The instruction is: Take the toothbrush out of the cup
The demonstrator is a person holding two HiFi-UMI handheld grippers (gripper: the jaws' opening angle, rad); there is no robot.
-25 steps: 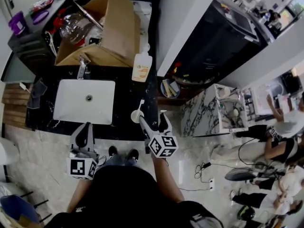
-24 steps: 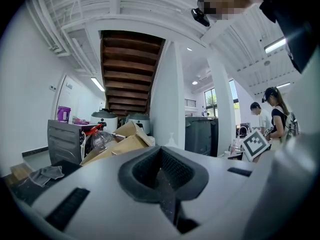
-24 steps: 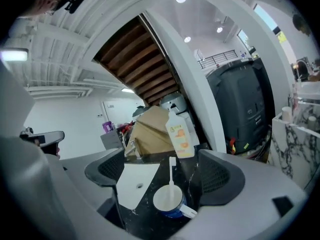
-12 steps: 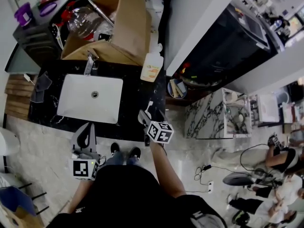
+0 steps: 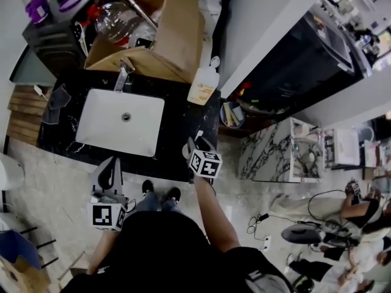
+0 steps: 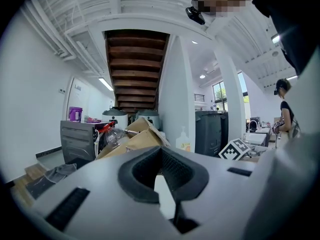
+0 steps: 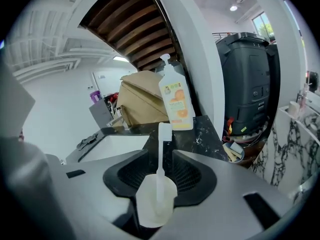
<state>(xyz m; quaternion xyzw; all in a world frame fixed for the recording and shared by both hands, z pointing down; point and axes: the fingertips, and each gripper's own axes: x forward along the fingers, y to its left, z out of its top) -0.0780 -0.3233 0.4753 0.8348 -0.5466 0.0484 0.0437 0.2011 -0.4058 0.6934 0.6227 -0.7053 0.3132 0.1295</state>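
A translucent white cup (image 7: 156, 201) stands near the front edge of the black counter (image 5: 178, 112), right of the sink. A white toothbrush (image 7: 161, 154) stands upright in it, its head above the rim. My right gripper (image 7: 160, 181) points down at the cup. Its jaws are closing with the cup between them, and the pads meet the cup's sides. From the head view the right gripper (image 5: 197, 144) covers most of the cup, and only the toothbrush (image 5: 198, 133) tip shows. My left gripper (image 5: 113, 162) hangs in front of the counter, shut and empty; its jaws (image 6: 162, 156) are together.
A white sink (image 5: 142, 133) with a tap (image 5: 124, 75) fills the counter's left half. An orange-labelled soap bottle (image 5: 203, 85) stands behind the cup. An open cardboard box (image 5: 168, 35) of clutter sits at the back. A dark bin (image 7: 247, 84) stands to the right.
My right gripper has come down over the cup and its wide-open jaws have closed in around it. The left gripper has barely moved.
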